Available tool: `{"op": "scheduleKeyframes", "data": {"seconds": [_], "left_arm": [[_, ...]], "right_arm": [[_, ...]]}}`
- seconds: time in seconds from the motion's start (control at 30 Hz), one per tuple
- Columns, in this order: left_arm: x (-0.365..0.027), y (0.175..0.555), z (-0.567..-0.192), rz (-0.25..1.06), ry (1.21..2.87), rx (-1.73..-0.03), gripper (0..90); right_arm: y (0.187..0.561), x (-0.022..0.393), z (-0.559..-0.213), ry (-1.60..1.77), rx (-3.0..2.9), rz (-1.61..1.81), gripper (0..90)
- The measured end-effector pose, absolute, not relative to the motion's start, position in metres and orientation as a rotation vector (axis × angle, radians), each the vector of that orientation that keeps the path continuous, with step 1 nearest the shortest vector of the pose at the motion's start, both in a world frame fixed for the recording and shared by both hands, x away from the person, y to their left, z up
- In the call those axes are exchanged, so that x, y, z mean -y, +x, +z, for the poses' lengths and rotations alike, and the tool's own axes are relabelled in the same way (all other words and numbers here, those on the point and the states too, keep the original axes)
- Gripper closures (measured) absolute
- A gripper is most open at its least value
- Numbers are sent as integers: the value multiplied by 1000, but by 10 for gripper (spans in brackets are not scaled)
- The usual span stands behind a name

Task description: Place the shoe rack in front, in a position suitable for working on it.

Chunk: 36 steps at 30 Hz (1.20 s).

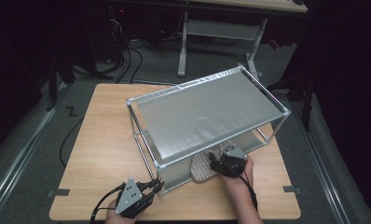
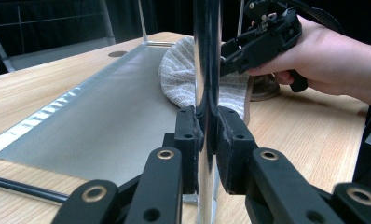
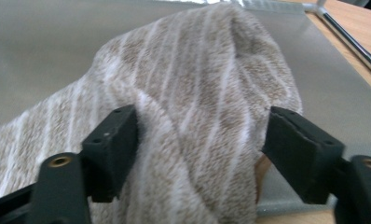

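Note:
A silver two-shelf metal rack (image 1: 207, 109) stands on the wooden table (image 1: 104, 140). My left gripper (image 1: 158, 185) (image 2: 206, 135) is shut on the rack's near corner post (image 2: 207, 56), pads pressed on either side of it. A beige striped fuzzy slipper (image 1: 201, 170) (image 2: 179, 74) (image 3: 197, 84) lies at the front edge of the lower shelf (image 2: 104, 121), partly overhanging onto the table. My right gripper (image 1: 216, 163) (image 2: 228, 56) (image 3: 200, 144) is held by a hand over the slipper. Its jaws stand wide open astride the slipper's hump.
The rack's top shelf hides most of the lower one in the high view. Grey tape marks (image 1: 58, 192) sit near the table's front corners. Behind the table are the white legs of another desk (image 1: 182, 46) and cables on the floor (image 1: 127, 60).

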<state>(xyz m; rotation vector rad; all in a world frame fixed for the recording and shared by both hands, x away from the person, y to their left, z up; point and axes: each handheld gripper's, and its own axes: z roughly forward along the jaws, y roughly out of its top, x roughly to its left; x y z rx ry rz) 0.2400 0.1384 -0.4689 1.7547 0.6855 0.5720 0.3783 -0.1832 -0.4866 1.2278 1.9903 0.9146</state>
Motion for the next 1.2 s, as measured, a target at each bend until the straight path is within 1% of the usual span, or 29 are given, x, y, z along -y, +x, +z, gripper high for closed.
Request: {"op": "scheduleKeyframes", "data": {"seconds": [0.03, 0.13, 0.17, 0.2, 0.23, 0.3, 0.33, 0.37, 0.4, 0.43, 0.63, 0.73, 0.83, 0.87, 1.2], "left_arm": [[-139, 239, -469, 573, 1755, -688, 789], [-139, 239, -469, 574, 1753, -689, 778], [-139, 237, -468, 586, 1753, -686, 767], [-139, 237, -468, 586, 1753, -686, 749], [-140, 236, -468, 592, 1755, -683, 749], [-141, 234, -467, 601, 1762, -673, 706], [-141, 232, -467, 610, 1760, -674, 708], [-141, 232, -467, 610, 1760, -674, 722], [-142, 231, -467, 611, 1755, -675, 722], [-142, 231, -466, 617, 1751, -675, 777], [-143, 231, -465, 615, 1751, -685, 788], [-144, 231, -465, 613, 1751, -685, 789], [-144, 231, -465, 611, 1749, -684, 789], [-143, 232, -466, 609, 1748, -685, 789], [-143, 232, -466, 609, 1747, -685, 789]], "right_arm": [[380, 184, -486, 1234, -1988, 917, 190], [387, 186, -490, 1291, -2021, 923, 166], [389, 187, -492, 1303, -2028, 916, 174], [391, 187, -494, 1309, -2053, 917, 215], [391, 187, -494, 1309, -2053, 917, 215], [392, 185, -497, 1270, -2112, 920, 312], [390, 179, -498, 1245, -2133, 933, 423], [388, 177, -498, 1242, -2137, 936, 457], [388, 177, -498, 1242, -2137, 936, 457], [385, 171, -498, 1214, -2162, 939, 493], [375, 154, -499, 1127, -2216, 959, 499], [365, 135, -499, 1029, -2267, 971, 500], [361, 126, -500, 976, -2292, 984, 501], [356, 116, -500, 926, -2315, 994, 508], [334, 78, -500, 816, -2410, 1061, 526]]}}
